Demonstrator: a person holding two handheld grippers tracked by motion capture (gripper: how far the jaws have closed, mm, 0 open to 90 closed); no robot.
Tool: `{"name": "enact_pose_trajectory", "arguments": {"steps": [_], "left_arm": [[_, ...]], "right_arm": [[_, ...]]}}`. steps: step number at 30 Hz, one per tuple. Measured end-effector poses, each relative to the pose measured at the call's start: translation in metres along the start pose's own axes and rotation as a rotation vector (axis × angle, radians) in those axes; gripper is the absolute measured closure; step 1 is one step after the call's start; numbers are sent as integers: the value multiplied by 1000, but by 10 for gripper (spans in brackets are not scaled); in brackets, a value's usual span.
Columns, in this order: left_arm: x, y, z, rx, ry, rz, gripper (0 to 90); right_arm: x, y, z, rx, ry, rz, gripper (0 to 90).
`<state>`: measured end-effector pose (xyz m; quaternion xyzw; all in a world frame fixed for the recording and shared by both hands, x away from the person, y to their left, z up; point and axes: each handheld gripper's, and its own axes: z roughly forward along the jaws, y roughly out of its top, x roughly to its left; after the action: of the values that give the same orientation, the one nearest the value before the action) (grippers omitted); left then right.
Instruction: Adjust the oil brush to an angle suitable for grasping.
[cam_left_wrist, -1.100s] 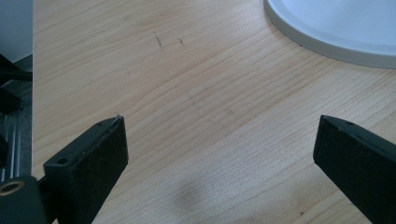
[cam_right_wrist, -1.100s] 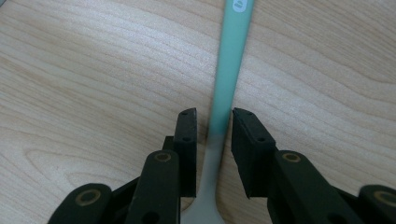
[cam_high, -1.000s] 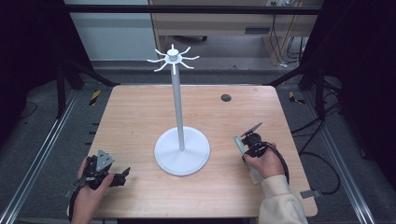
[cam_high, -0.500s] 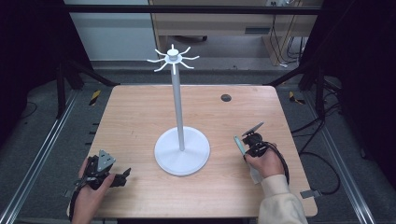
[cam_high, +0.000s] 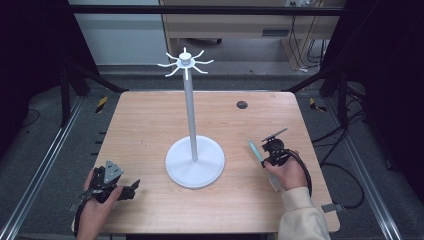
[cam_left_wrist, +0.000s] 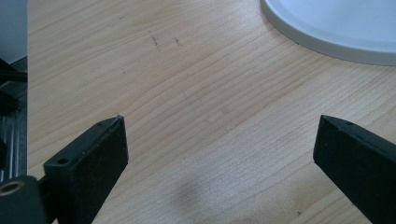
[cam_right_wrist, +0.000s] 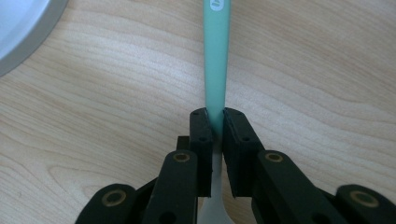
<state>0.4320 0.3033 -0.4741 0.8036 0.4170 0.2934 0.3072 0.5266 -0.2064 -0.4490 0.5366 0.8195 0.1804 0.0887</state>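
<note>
A white stand, its round base (cam_high: 195, 162) bearing a tall pole (cam_high: 189, 110) topped by a ring of hooks (cam_high: 185, 62), occupies the table's middle. To its right a teal-handled utensil (cam_high: 255, 150) lies flat on the wood. My right gripper (cam_high: 263, 159) is shut on the teal handle (cam_right_wrist: 217, 56); its jaws have just been closing, and both pads press the handle near where it turns pale (cam_right_wrist: 215, 116). At the front left my left gripper (cam_high: 131, 189) rests open, bare wood between its jaws (cam_left_wrist: 219, 130).
The wooden table (cam_high: 150, 120) has a small dark round hole (cam_high: 242, 104) at the back right. The stand's base edge (cam_left_wrist: 336, 28) lies just beyond the left gripper and shows at the upper left (cam_right_wrist: 23, 23) in the right gripper view. Metal rails flank the table; cables (cam_high: 345, 170) trail right.
</note>
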Motion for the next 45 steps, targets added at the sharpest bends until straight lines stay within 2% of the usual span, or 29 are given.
{"name": "enact_pose_trajectory", "arguments": {"steps": [2,3,4,8,14,18,25,26,27,33,37,40,45], "left_arm": [[0,0,0,-1,0,1,27],[0,0,0,-2,0,1,27],[0,0,-1,-2,0,1,27],[0,0,-1,-5,2,-1,27],[0,0,0,-5,5,0,27],[0,-1,-1,0,7,3,27],[-1,-1,1,6,13,6,27],[-1,-1,1,6,13,6,27],[-1,-2,0,8,15,7,27],[-1,-3,0,9,14,5,27],[-1,-1,1,1,12,-6,27],[-2,-2,2,12,9,2,27],[-2,-3,0,2,12,1,27]], "right_arm": [[-1,0,-3,-18,0,-3,826],[-1,0,-4,-19,-3,11,826],[-3,0,-5,-35,-5,-2,826],[-5,0,-13,-83,-9,10,826],[-7,2,-28,-182,14,8,826],[-3,7,-44,-252,41,1,826],[12,27,-83,-367,62,-54,826],[12,27,-83,-367,62,-54,826],[15,33,-92,-398,75,-69,826],[17,56,-113,-475,93,-73,826],[17,63,-118,-529,117,-62,826],[18,64,-119,-539,116,-64,826],[18,63,-123,-577,120,-57,826]]}}
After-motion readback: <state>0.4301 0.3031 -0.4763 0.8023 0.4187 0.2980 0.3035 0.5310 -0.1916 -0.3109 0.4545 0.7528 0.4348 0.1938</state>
